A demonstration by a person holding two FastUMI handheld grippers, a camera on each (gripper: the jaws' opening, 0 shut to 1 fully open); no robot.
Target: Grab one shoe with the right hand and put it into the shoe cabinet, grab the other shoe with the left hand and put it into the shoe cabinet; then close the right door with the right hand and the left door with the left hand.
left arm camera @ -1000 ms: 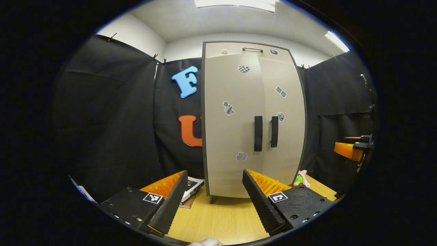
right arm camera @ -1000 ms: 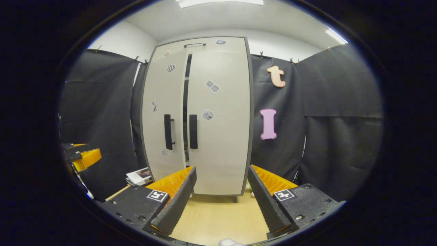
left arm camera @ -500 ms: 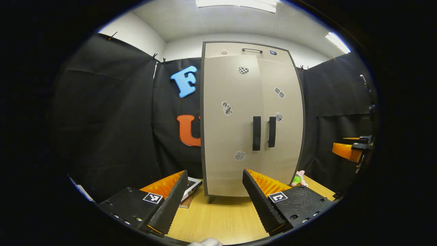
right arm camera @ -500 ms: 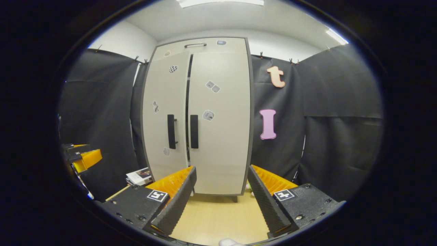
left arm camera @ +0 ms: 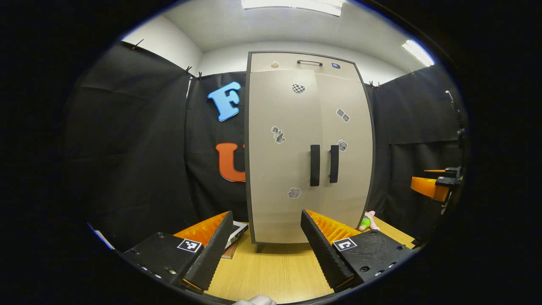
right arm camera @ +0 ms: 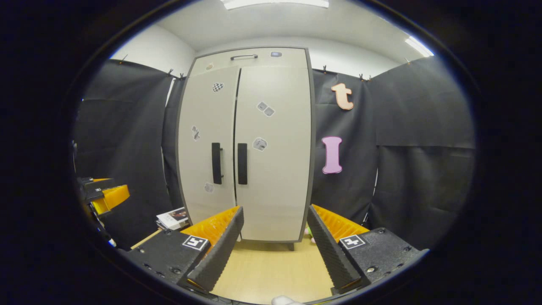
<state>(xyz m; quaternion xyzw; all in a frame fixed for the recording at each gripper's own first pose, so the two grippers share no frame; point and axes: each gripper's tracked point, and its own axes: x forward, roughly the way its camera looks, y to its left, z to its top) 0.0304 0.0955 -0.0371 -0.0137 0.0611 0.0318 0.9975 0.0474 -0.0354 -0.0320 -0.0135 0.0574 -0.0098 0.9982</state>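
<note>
Both doors of the shoe cabinet [left arm camera: 309,148] look shut, or nearly so — in the right gripper view a thin dark seam runs between the left door [right arm camera: 207,144] and the right door [right arm camera: 273,144]. The shoes are presumably inside, behind the doors. The left gripper [left arm camera: 262,248] and right gripper [right arm camera: 275,250] hang back over the surface [left arm camera: 275,271], jaws wide and empty — the task seems essentially finished.
</note>
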